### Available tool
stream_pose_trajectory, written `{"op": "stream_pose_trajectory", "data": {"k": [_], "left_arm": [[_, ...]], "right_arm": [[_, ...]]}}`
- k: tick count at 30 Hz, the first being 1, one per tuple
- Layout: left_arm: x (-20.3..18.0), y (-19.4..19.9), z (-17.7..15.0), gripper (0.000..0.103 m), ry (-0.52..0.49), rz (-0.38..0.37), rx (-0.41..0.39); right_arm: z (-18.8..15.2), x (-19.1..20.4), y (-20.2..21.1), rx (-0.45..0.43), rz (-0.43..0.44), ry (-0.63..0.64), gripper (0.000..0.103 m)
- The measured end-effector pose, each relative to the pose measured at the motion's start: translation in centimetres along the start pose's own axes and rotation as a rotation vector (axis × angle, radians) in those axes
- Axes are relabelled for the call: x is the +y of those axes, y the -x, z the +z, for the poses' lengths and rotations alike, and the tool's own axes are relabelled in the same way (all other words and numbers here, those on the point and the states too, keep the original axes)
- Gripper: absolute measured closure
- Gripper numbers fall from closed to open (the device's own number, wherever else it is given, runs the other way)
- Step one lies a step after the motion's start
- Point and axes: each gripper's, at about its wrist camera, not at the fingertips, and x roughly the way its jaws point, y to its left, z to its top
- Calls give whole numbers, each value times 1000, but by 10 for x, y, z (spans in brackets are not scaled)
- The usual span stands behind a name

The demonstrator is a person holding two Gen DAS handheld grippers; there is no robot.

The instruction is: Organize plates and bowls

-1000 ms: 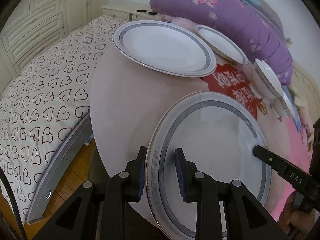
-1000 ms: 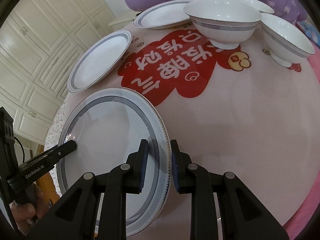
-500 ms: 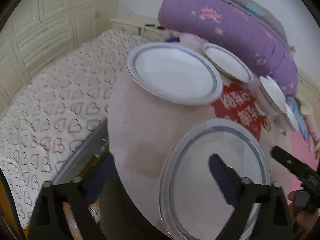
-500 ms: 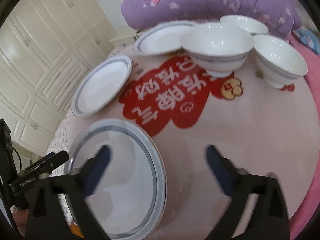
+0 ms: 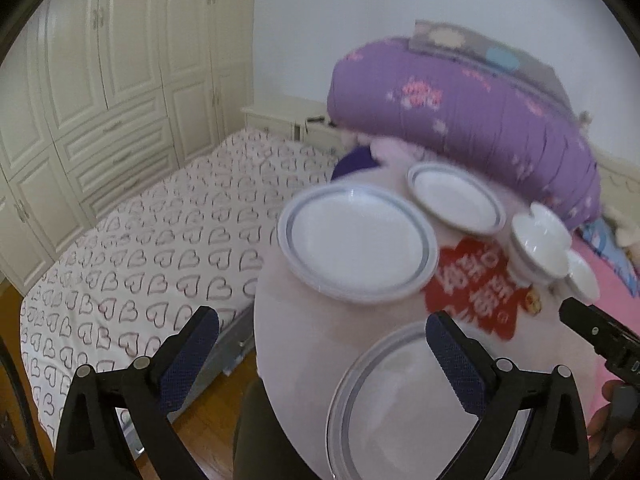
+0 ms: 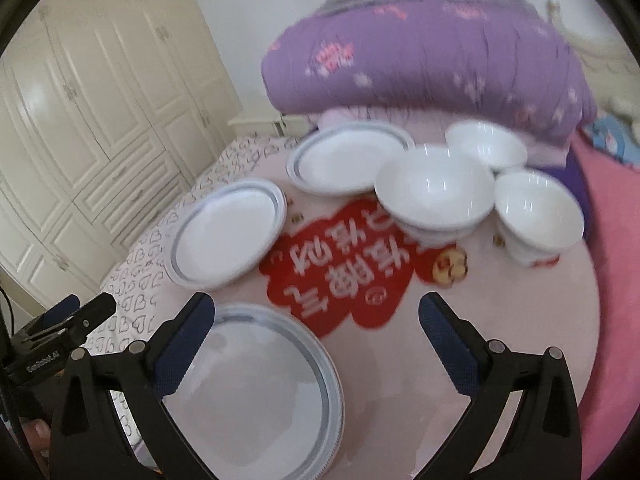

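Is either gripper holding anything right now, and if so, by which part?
Nothing is held. The left gripper and right gripper have just been opening, both clear of the big plate on the table.

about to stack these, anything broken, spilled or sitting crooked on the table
Nothing broken or spilled. One oddity: the middle plate pokes past the round table's edge over the bed. The large plate lies flat; the bowls stand upright.

Round pink table (image 6: 500,320): three plates (image 6: 228,236), three bowls (image 6: 436,192).
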Motion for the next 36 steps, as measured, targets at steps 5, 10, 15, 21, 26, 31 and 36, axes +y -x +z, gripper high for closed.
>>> {"op": "stream_pose_trajectory", "data": {"k": [5, 10, 15, 21, 26, 31, 36], "left_arm": [[4, 35, 9, 1, -2, 6, -98], [6, 54, 6, 1, -4, 17, -164], [10, 62, 1, 1, 1, 17, -198], [19, 53, 7, 1, 7, 16, -218], [30, 22, 17, 1, 29, 20, -179], [45, -21, 31, 1, 56, 34, -114], [59, -67, 50, 1, 80, 40, -48]], "right_arm": [[23, 19, 12, -65, -22, 59, 0], [43, 41, 18, -124, -45, 120, 0], [58, 57, 18, -158, -51, 153, 0], [69, 68, 6, -152, -49, 166, 0], [74, 72, -20, -101, -46, 164, 0], [77, 73, -57, -22, -28, 156, 0], [80, 70, -98, 67, -1, 134, 0]]}}
